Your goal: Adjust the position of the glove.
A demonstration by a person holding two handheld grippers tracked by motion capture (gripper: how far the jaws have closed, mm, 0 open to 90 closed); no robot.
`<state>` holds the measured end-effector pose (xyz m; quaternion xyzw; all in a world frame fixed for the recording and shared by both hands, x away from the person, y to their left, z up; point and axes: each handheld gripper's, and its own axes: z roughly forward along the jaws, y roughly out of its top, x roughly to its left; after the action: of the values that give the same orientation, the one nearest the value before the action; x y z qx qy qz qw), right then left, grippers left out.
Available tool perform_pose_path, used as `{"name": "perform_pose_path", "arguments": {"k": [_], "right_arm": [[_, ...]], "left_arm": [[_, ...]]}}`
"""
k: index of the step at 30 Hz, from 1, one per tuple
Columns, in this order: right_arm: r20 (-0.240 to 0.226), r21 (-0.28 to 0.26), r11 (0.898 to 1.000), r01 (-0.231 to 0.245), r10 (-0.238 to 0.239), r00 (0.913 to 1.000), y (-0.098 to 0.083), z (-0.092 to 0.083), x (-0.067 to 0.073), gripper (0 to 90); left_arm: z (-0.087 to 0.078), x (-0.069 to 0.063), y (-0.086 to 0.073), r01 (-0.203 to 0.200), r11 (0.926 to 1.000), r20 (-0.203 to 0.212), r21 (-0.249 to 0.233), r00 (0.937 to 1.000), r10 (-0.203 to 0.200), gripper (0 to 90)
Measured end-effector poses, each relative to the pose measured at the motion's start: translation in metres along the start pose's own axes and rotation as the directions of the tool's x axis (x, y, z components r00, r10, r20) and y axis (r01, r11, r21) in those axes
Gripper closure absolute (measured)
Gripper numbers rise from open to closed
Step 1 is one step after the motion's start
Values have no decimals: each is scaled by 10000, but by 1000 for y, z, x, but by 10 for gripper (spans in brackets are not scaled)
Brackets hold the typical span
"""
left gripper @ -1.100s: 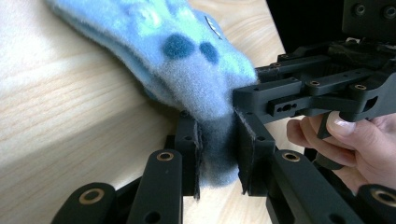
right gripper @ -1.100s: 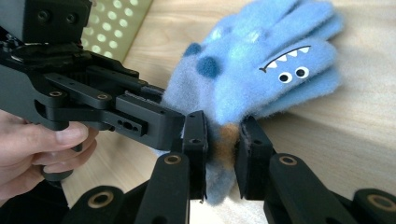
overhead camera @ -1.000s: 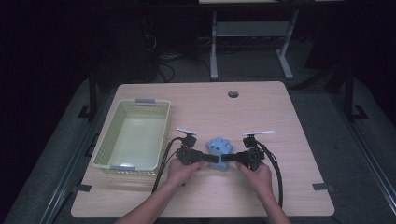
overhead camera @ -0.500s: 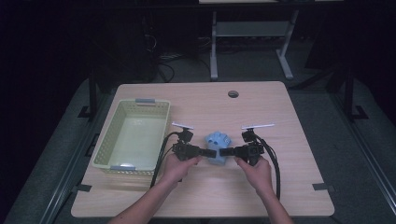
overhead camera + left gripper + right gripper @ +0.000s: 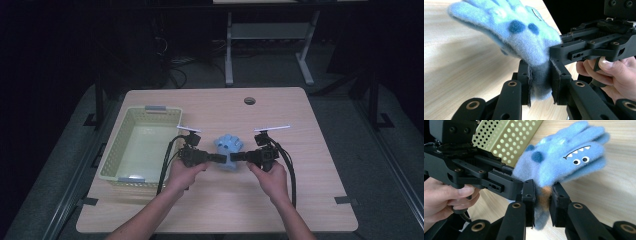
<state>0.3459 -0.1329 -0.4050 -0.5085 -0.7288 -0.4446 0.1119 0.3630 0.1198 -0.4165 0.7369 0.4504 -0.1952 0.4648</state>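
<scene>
A fuzzy blue glove (image 5: 228, 149) with a monster face and dark blue spots hangs between both grippers, lifted just above the table. My left gripper (image 5: 220, 158) is shut on the glove's (image 5: 524, 37) cuff from the left, which is pinched between the black pads (image 5: 527, 82). My right gripper (image 5: 237, 158) is shut on the other side of the glove's (image 5: 564, 160) cuff, where an orange patch shows between its pads (image 5: 530, 200). The fingers of the glove point away from the person.
A pale green perforated basket (image 5: 120, 145) stands on the left of the wooden table (image 5: 300, 200), close to the left hand. A round cable hole (image 5: 249, 100) sits near the far edge. Cables trail from both grippers toward the near edge.
Both grippers and the glove have moved slightly away from the person and risen a little. The hold on the glove is unchanged.
</scene>
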Motion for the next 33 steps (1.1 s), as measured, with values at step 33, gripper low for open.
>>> {"name": "perform_pose_path", "arguments": {"k": [33], "right_arm": [[-428,99,9976,691,-686,9967,33,18,37,767]], "left_arm": [[-53,1,11,-395,9980,-230,-491,9990,385,723]]}}
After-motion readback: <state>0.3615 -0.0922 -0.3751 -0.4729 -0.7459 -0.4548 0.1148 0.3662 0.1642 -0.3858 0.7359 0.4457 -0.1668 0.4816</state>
